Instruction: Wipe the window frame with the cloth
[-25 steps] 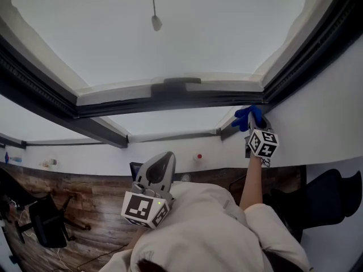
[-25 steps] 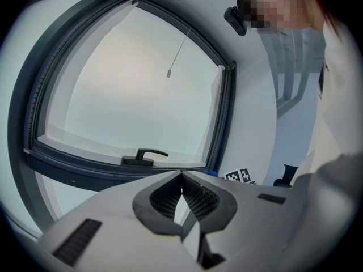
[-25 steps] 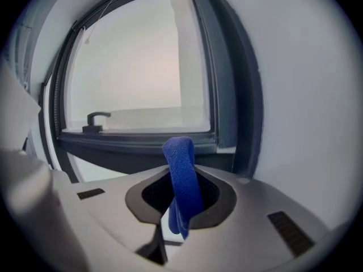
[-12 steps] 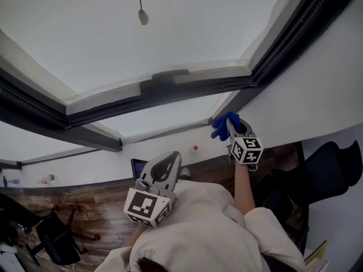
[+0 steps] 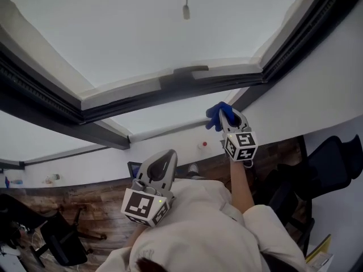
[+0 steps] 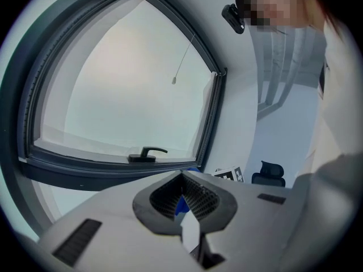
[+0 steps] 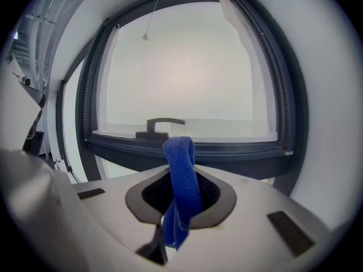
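Note:
The blue cloth (image 5: 215, 115) is pinched in my right gripper (image 5: 228, 115), which is shut on it and raised near the right end of the dark window frame's (image 5: 142, 102) lower rail. Whether the cloth touches the frame cannot be told. In the right gripper view the cloth (image 7: 180, 154) loops up out of the right gripper (image 7: 180, 174), in front of the frame's bottom rail (image 7: 227, 152). My left gripper (image 5: 165, 155) is held low near the person's chest, shut and holding nothing. Seen in its own view, the left gripper (image 6: 182, 178) points toward the window.
A window handle (image 5: 190, 71) sits on the sash's bottom rail. A pull cord with a small weight (image 5: 185, 10) hangs in front of the glass. A white wall (image 5: 317, 95) lies to the right, with dark office chairs (image 5: 334, 169) on the wooden floor (image 5: 85, 220) below.
My right gripper with the cloth has shifted left in the head view, away from the frame's right-hand corner. The left gripper has stayed near the chest.

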Action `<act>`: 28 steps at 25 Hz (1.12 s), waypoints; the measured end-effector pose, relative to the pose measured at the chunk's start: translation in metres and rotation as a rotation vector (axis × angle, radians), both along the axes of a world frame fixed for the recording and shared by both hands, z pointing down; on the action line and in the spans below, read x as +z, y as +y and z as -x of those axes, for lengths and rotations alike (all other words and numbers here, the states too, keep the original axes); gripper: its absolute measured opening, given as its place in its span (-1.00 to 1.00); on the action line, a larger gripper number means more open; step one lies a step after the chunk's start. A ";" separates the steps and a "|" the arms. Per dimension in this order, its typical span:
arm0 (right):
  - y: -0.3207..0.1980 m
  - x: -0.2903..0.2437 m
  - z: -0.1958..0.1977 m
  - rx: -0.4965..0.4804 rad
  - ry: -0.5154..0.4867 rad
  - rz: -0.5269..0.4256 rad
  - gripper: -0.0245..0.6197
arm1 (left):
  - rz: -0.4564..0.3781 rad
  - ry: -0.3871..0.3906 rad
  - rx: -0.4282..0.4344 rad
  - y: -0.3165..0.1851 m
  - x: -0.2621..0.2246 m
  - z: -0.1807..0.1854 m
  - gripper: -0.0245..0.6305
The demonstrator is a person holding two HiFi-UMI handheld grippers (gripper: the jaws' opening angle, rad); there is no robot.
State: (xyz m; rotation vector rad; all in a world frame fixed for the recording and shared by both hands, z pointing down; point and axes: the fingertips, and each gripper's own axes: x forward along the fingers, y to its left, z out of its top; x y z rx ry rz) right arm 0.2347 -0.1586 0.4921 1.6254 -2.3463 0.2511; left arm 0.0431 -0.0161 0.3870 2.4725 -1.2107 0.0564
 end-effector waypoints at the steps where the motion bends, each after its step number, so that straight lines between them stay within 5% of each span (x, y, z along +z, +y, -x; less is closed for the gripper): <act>1: -0.003 -0.004 0.014 -0.023 0.000 -0.013 -0.76 | 0.000 0.000 -0.015 0.001 0.000 0.008 -0.90; 12: -0.048 -0.011 0.131 -0.209 0.035 -0.096 -0.76 | 0.018 0.003 -0.190 0.018 0.005 0.086 -0.90; 28: -0.053 0.008 0.140 -0.296 0.067 -0.090 -0.76 | 0.015 -0.026 -0.241 0.011 0.002 0.083 -0.90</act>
